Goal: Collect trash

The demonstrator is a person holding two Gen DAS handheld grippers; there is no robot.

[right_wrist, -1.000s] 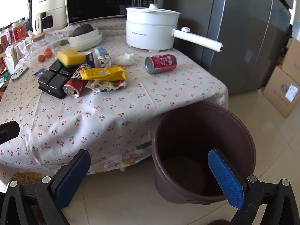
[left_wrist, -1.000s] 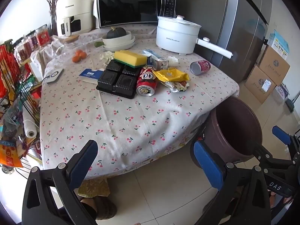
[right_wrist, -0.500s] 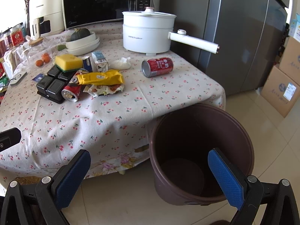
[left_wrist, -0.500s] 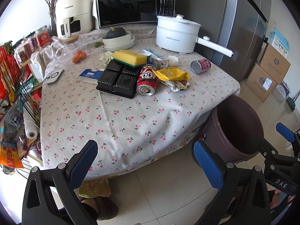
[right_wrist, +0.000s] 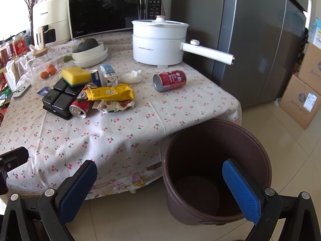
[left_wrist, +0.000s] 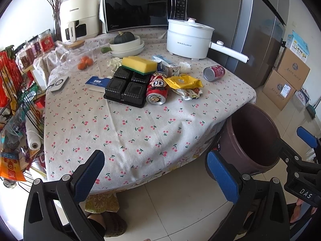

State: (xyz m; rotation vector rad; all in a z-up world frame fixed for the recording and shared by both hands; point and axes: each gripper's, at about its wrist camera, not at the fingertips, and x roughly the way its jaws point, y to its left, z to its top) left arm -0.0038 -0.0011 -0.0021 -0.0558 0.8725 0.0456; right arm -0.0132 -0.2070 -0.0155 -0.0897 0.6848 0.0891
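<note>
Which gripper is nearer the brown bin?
Right. The right gripper hangs open at the brown bin, one finger over its mouth. The left gripper, also open, faces the table edge, the bin off to its right.

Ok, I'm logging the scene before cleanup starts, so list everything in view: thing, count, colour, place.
bin: 1, brown, on the floor at the table corner, nothing visible inside
cans: 2, red, lying on the table, one apart, one by the tray
wrappers: 2, yellow over a printed one, mid-table
tray: 1, black, left of the wrappers
sponge: 1, yellow and green, on the tray's far end
cartons: 2, small, behind the wrappers
tissues: 2, white, crumpled, the other behind the tray
electric pot: 1, white, at the back
microwave: 1, black, at the back
left gripper: open, holds nothing
right gripper: open, holds nothing
</note>
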